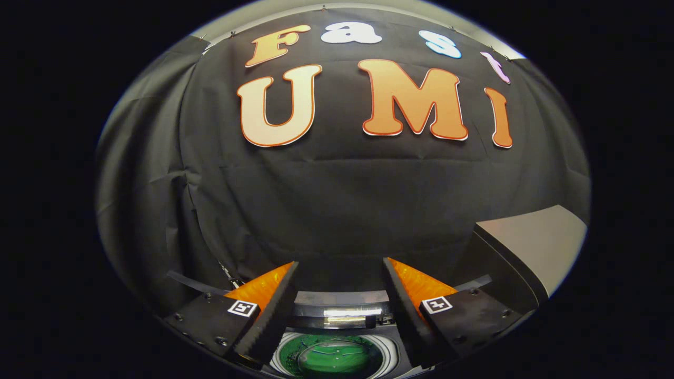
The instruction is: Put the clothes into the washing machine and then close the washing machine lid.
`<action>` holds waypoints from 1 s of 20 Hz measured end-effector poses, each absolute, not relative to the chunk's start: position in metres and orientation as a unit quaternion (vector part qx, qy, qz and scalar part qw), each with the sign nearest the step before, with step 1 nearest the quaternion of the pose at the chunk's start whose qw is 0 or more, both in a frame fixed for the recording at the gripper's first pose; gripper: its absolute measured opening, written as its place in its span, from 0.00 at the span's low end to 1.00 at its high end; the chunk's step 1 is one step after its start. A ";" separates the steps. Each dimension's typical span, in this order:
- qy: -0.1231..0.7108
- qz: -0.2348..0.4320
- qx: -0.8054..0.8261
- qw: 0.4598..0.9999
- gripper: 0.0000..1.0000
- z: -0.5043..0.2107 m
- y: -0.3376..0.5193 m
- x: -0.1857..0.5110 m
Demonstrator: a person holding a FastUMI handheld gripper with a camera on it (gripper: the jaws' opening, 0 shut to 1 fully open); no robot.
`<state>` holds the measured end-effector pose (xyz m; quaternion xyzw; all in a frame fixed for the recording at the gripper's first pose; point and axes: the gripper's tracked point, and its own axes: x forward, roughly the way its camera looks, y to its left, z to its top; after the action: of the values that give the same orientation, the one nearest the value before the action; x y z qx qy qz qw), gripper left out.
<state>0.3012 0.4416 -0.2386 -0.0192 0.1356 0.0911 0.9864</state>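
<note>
Washing machine [337, 308], a dark top-loader with a round drum opening, sits low between our fingers [268, 310]. We see the green inside of the drum [331, 358] ringed by a white rim [392, 355], directly below the gap between the fingers. A glossy dark lid edge or control strip [342, 302] with a bright reflection runs just behind the drum opening, on the far side of it from us. We cannot tell whether any clothes are in the drum; something pale and shiny shows in the green, but it is too distorted to name.

Our gripper [339, 276] is held above the washing machine with the fingers spread wide apart, nothing between them, neither one touching anything. Small square black-and-white markers [242, 308] sit on each finger base.

Right of the washing machine and above its level, a flat grey slab with a dark side [532, 239] rises at a tilt; we cannot tell if it is the raised lid or a counter. Black cloth booth wall [337, 200] hangs behind the washing machine.
</note>
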 end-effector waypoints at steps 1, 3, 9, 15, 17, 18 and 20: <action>0.134 0.092 -0.020 0.987 0.98 -0.241 0.441 0.296; 0.131 0.094 -0.019 0.987 0.98 -0.242 0.440 0.288; 0.143 0.101 -0.019 0.984 0.98 -0.258 0.436 0.266; 0.195 0.108 -0.003 0.975 0.98 -0.300 0.428 0.230; 0.208 0.100 -0.003 0.973 0.98 -0.311 0.421 0.228; 0.215 0.096 -0.004 0.972 0.98 -0.315 0.419 0.227; 0.223 0.094 -0.002 0.970 0.98 -0.322 0.417 0.223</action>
<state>0.2232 0.4175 -0.3216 -0.0015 0.2235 0.0938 0.9702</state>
